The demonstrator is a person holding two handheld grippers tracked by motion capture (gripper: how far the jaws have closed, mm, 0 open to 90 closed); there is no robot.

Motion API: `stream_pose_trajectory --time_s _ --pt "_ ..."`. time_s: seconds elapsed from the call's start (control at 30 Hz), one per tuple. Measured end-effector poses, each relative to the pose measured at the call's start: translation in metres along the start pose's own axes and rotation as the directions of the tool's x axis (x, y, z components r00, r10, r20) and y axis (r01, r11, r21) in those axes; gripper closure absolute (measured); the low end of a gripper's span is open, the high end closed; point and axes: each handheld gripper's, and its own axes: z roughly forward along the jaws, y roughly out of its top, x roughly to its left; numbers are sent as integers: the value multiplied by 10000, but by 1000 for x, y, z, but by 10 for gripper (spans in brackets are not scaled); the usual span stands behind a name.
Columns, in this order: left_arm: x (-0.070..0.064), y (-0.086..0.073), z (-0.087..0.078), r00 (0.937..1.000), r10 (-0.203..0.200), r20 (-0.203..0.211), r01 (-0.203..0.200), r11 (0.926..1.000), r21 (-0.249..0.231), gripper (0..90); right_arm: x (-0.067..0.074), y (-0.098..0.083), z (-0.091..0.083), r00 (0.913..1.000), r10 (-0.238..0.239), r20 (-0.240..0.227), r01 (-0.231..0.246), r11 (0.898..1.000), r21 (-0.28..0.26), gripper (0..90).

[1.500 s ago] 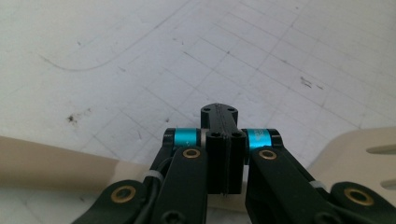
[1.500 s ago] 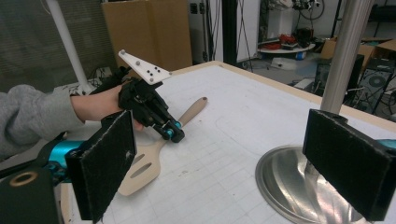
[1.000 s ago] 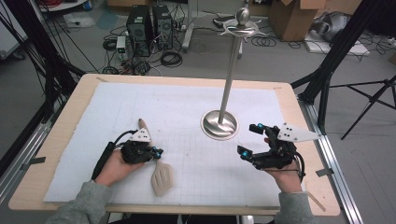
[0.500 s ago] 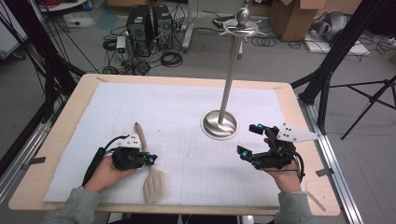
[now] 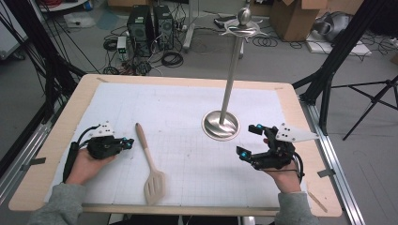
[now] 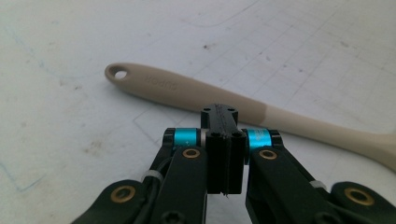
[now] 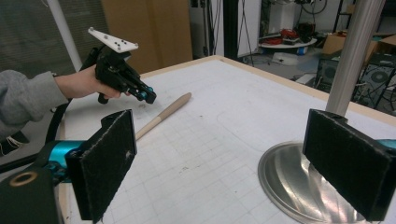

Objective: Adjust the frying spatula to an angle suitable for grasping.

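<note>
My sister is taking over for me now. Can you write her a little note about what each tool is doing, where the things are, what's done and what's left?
Left tool: shut, holding nothing, just left of the spatula's handle.
Right tool: open, holding nothing, near the stand's round base.
Spatula: lying flat on the white mat, handle end pointing away from you, slotted blade toward the near edge. Neither tool touches it.
Metal stand: upright on the mat, hooks at the top bare.
Done: nothing hung yet.
Left: probably open a tool, grip the spatula by its handle, which has a hole in the end, and hang it on the stand.
</note>
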Motion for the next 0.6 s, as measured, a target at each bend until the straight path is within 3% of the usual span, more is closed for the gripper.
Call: stream_pose_trajectory --time_s 0.2,0.6 --pt "5 -7 10 9995 -148 -286 168 9973 708 898 0 0 -1 10000 32 19 -32 10000 -31 85" --pt "4 -3 19 9980 -526 -356 546 9969 561 898 1 0 0 10000 -8 38 8 10000 -32 84"
